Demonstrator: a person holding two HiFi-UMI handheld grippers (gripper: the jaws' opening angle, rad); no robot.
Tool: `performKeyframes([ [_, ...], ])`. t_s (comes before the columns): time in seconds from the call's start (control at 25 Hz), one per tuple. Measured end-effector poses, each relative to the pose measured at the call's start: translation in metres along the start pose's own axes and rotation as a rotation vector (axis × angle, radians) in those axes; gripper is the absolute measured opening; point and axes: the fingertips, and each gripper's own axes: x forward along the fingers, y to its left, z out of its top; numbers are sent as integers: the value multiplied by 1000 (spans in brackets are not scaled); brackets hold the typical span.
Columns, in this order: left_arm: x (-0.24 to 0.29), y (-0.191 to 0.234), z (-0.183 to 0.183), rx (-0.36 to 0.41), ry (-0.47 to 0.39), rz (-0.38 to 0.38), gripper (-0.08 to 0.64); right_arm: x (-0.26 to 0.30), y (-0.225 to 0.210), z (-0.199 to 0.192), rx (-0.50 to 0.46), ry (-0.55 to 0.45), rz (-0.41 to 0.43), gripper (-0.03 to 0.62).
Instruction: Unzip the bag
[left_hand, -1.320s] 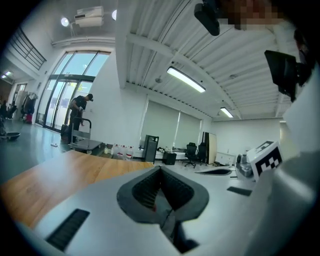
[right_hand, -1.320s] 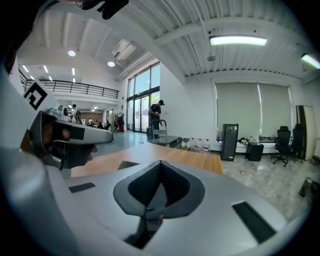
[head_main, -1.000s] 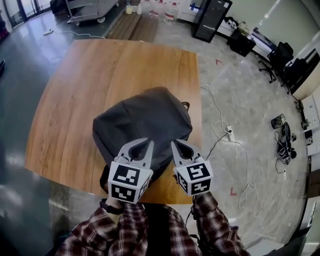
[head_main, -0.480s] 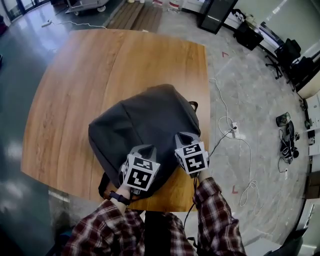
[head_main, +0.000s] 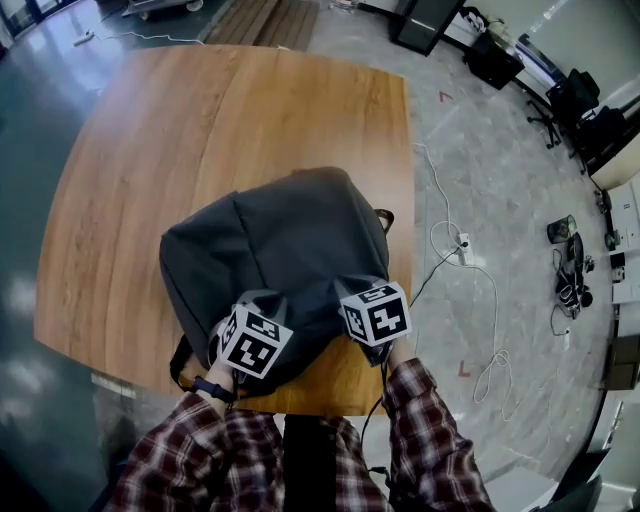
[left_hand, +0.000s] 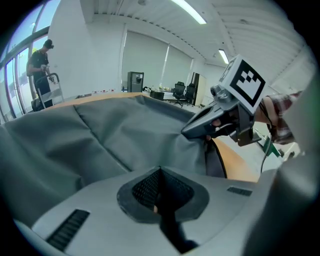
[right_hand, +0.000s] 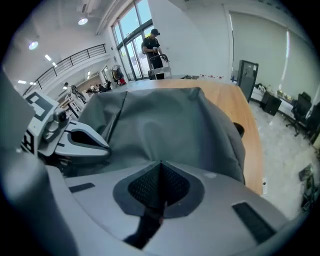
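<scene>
A dark grey backpack (head_main: 280, 240) lies on the wooden table (head_main: 200, 120), toward its near right corner. Both grippers rest on the bag's near end. My left gripper (head_main: 258, 305) sits low at the left, its marker cube covering the jaws in the head view. My right gripper (head_main: 358, 287) is beside it at the right. In the left gripper view the left gripper's (left_hand: 160, 169) jaws meet in a line against the bag's fabric (left_hand: 100, 135). The right gripper's (right_hand: 161, 163) jaws also meet, before the bag (right_hand: 170, 125). Whether either pinches fabric or a zip pull is hidden.
The table's near edge (head_main: 300, 405) lies just under my hands. On the floor at the right, a white cable (head_main: 495, 350) runs to a power strip (head_main: 462, 243). Office chairs (head_main: 590, 110) stand far right. A person (right_hand: 154, 47) stands by a cart beyond the table.
Both grippers have come down and forward onto the bag's near end. Their jaws, visible above the bag a second ago, now sit mostly hidden under the marker cubes.
</scene>
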Motion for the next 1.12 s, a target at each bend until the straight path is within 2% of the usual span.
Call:
performKeyframes([
  [0.16,-13,6,-23,-3,57,-100,9,-7,37,-23,26,23,77,8],
  [0.32,-31,14,-43,-38,85,-170,9,-11,78,-41,56,45,144,8],
  [0.48,-46,21,-61,-81,97,-196,9,-12,111,-56,76,61,170,8],
  [0.6,-50,23,-66,-92,84,-181,9,-10,118,-61,89,62,177,8],
  [0.76,-56,21,-43,-153,8,-145,9,-10,116,-61,145,85,253,8],
  [0.88,-50,15,-9,-154,-61,-132,9,-9,114,-60,145,97,255,8],
  [1.0,-36,12,9,-136,-70,-112,9,-9,121,-63,150,109,245,8],
  [1.12,-18,14,16,-165,-71,-103,9,-8,129,-67,191,128,285,8],
])
